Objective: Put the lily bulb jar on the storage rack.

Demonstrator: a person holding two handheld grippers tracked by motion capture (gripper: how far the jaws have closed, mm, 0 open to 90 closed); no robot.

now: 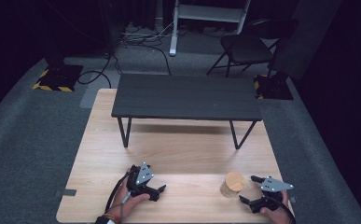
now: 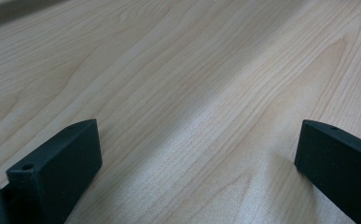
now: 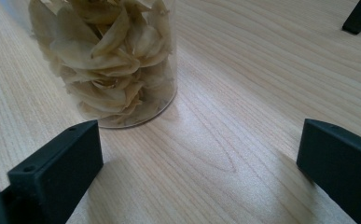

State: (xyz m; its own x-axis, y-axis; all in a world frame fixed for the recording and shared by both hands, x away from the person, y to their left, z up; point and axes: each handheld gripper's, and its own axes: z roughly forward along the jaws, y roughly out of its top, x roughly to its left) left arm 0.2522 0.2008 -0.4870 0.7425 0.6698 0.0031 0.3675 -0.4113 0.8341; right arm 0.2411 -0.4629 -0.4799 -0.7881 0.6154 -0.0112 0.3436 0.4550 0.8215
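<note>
High view: nearest the camera, the person's two hands rest at the near edge of the table [image 1: 178, 154]. The left gripper [image 1: 158, 190] lies near left with its jaws apart over bare wood. The right gripper [image 1: 253, 190] sits near right, its jaws spread wide and pointing left toward the jar [image 1: 233, 184], which stands just beside them, upright on the table, with a round wooden lid on top. Nothing is between the jaws yet. Farther off, a low black bench [image 1: 185, 97] stands across the far half of the table, well apart from the jar.

Left gripper view: the two black jaws rise from the bottom edge, wide apart, with plain wood grain between them and nothing held.

Right gripper view: again the jaws stand fully apart and empty. The jar [image 3: 108, 60] is just beyond the left jaw, off to the left of the gap, so the gripper is not yet lined up on it. Its wall is clear and smooth, and it is packed with pale, thin dried slices.

Judging from that, the jar should be light, rigid, and rather slippery; if the wall is glass it is also breakable. The straight side wall at mid-height, below the lid, looks the best place to close on, squarely across the widest part, with moderate pressure.
</note>
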